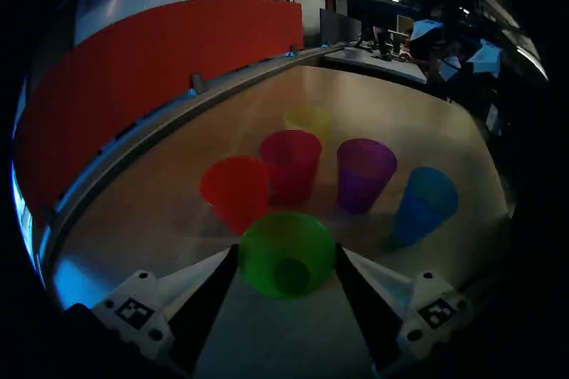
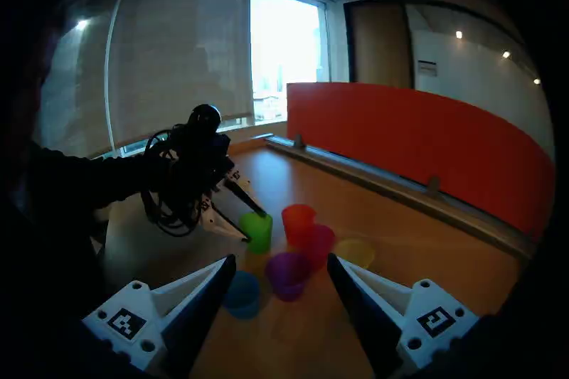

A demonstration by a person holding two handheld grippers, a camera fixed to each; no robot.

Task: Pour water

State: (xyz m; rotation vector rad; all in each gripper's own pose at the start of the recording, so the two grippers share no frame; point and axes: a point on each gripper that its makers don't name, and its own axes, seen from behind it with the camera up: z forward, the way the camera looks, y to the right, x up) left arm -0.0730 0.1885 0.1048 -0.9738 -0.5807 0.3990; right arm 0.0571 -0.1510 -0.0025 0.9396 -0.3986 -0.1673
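A green cup sits between the fingers of my left gripper, which is shut on it; I look down into its mouth. Beyond it on the wooden table stand a red cup, a magenta cup, a purple cup, a blue cup and a yellow cup. In the right gripper view my right gripper hangs open above the table with nothing in it. Farther off there, the left gripper holds the green cup beside the red cup.
A red partition with a grey rail runs along the table's far edge. A person's dark sleeve reaches in from the left with the left gripper. Desks and chairs stand beyond the table's end. Bare tabletop lies right of the cups.
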